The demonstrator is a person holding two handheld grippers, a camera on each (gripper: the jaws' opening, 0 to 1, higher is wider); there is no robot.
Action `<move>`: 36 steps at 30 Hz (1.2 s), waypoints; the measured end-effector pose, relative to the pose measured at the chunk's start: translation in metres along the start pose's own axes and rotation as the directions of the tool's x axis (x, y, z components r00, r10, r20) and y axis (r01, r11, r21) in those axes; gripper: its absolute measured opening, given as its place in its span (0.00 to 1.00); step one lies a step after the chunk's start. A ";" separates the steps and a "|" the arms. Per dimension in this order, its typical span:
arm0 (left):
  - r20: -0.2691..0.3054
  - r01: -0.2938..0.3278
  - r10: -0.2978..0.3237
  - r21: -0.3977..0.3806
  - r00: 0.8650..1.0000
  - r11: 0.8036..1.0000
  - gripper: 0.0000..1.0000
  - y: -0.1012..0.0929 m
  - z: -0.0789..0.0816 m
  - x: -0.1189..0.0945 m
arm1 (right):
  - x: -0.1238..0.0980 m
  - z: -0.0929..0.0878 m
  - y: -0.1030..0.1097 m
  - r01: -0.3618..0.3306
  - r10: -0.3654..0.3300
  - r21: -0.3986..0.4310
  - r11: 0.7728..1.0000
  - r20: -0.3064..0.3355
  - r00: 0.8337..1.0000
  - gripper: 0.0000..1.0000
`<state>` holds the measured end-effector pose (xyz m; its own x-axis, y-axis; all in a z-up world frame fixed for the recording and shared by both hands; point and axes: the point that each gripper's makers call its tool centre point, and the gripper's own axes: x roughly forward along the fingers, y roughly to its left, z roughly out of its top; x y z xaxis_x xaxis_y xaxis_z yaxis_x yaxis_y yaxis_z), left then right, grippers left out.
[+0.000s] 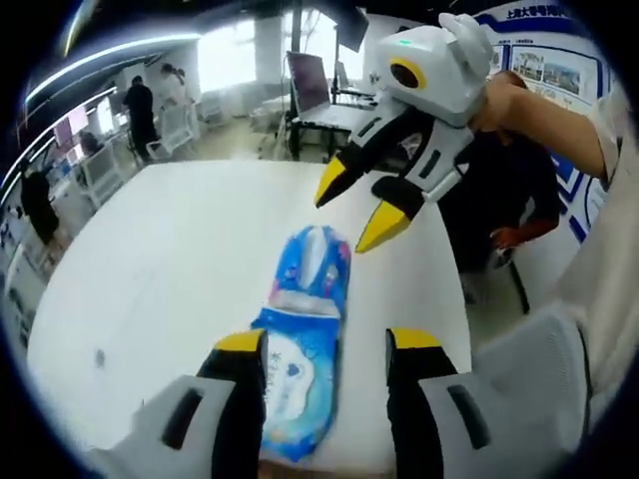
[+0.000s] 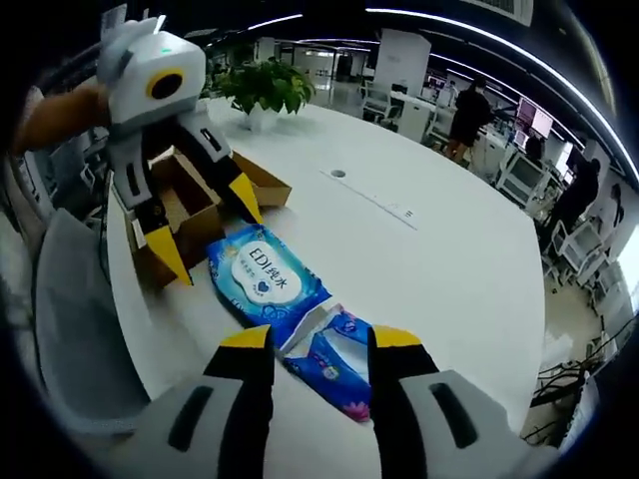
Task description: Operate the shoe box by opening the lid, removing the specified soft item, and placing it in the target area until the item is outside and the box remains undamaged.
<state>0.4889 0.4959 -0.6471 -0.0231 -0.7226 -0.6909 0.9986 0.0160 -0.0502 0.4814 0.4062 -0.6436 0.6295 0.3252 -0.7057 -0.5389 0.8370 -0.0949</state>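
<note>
**Spotter:** Your left gripper is nearest the lens, jaws spread and holding nothing, with the blue wet-wipes pack lying flat on the white table between and just ahead of them.

**Operator:** And the box?

**Spotter:** In the right gripper view the cardboard shoe box sits open near the table edge, and the wipes pack lies outside it, just beside its near corner. A second, smaller blue pouch touches the pack's end.

**Operator:** So the soft item is already out?

**Spotter:** I judge so; what remains is settling it where you want it. No marked target area is visible.

**Operator:** Which way does it lie?

**Spotter:** Pack and pouch form one line running from your left gripper toward your right gripper, whose jaws are also parted and empty, straddling the pouch end. Your left is nearer the pack itself; its long axis runs along your jaws, so you would roll the wrist to close across the narrow width
</note>
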 end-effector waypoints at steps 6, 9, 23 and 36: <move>0.018 -0.040 0.041 -0.033 0.999 0.999 0.49 0.006 -0.014 -0.024 | 0.000 0.011 0.018 -0.027 0.027 -0.018 0.999 0.008 1.000 0.37; 0.022 -0.059 0.060 -0.045 0.998 0.997 0.51 0.007 -0.026 -0.039 | 0.003 0.015 0.028 -0.042 0.042 -0.033 0.999 0.002 0.999 0.40; 0.028 -0.179 0.184 -0.129 0.982 0.975 0.54 0.019 -0.073 -0.102 | 0.016 0.039 0.075 -0.132 0.133 -0.108 0.985 0.004 0.991 0.44; -0.003 -0.277 0.282 -0.199 0.959 0.940 0.54 0.028 -0.124 -0.148 | 0.030 0.060 0.110 -0.211 0.215 -0.182 0.960 0.002 0.977 0.47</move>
<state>0.5145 0.6889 -0.6353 0.2590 -0.6868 -0.6792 0.9359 0.3522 0.0007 0.4747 0.5349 -0.6330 0.5001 0.4989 -0.7078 -0.7522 0.6552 -0.0698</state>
